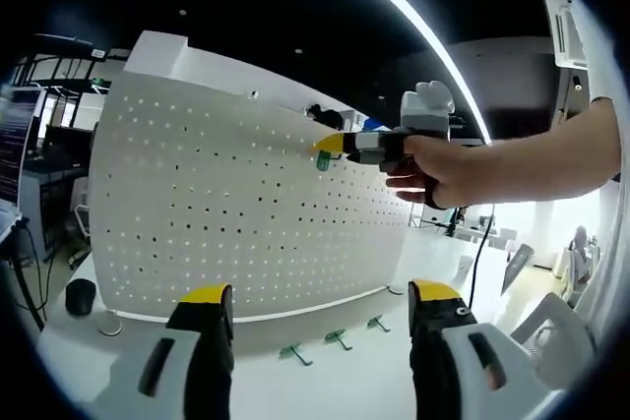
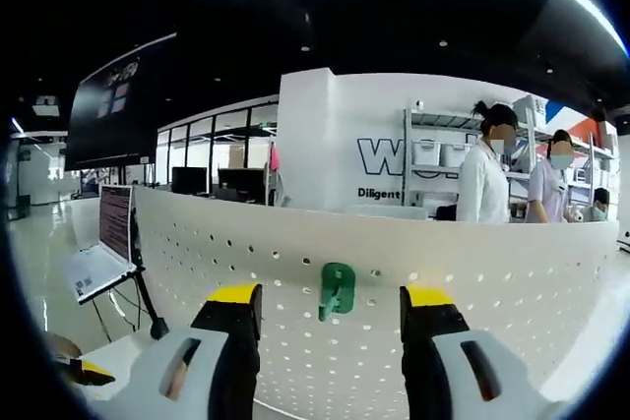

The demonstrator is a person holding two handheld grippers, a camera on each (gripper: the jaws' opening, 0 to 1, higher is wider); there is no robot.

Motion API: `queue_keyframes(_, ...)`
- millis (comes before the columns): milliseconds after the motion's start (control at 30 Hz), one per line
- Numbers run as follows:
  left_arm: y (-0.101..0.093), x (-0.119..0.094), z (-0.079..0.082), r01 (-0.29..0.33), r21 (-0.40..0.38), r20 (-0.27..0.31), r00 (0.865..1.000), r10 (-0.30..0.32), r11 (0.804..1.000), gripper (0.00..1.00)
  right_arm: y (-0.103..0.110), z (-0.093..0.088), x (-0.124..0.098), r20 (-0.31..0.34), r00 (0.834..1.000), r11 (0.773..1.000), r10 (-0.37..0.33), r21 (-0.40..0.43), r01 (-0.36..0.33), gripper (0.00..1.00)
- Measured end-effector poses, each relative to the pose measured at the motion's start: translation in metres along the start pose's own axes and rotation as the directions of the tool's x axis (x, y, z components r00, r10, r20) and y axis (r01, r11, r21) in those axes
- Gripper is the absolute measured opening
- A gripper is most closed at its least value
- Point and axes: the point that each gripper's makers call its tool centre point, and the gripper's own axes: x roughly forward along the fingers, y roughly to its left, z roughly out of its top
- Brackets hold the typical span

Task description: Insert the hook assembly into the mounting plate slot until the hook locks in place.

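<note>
The green hook (image 2: 337,290) sits on the upper part of the white perforated mounting plate (image 2: 492,272), between the jaws of the right tool (image 2: 330,317), which stand apart and do not grip it. In the left gripper view the right tool (image 1: 330,145) is up at the plate (image 1: 197,194) with the hook (image 1: 323,158) at its tip. The left tool (image 1: 320,307) hangs back, jaws apart and holding nothing, above the worktop (image 1: 345,381), where three spare green hooks (image 1: 335,339) lie near the plate's foot. The insertion step looks close to finished; whether the hook has locked cannot be told. The next move calls for a check or a firm press to seat it
</note>
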Motion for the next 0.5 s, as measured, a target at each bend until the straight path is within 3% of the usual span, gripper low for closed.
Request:
queue_keyframes(167,0.001,-0.001,-0.001,-0.002,0.007,-0.006,1.0,0.002,1.0,0.75,0.002,0.003,-0.005,0.029,0.998,0.998,0.057,0.019,-0.057,0.54)
queue_keyframes(500,0.001,0.001,0.003,-0.001,0.017,-0.005,1.0,0.001,1.0,0.75,0.003,0.0,-0.012,0.017,0.992,0.992,0.122,0.01,-0.122,0.5)
